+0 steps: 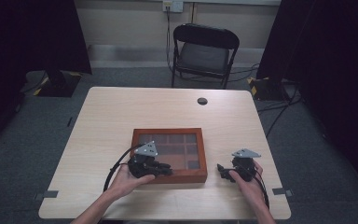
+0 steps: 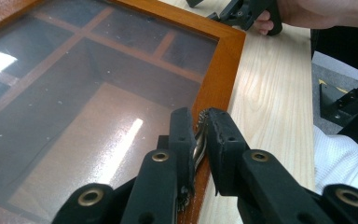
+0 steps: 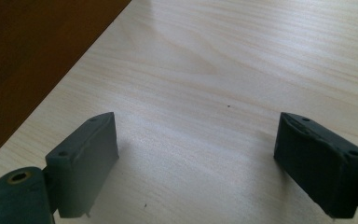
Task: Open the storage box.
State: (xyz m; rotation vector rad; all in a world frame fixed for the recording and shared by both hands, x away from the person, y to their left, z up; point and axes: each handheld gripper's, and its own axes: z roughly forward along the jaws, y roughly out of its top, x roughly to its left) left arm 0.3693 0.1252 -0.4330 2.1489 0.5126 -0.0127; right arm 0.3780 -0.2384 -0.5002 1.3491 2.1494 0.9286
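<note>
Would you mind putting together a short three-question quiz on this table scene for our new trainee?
1. True or false: the left gripper is shut on a small metal clasp at the near edge of the wooden box.
2. Multiple choice: the right gripper is A) open above bare table, B) shut on the box, C) holding a cup.
3. Fill in: behind the table stands a black folding ____.

Key: 1 true; 2 A; 3 chair.
</note>
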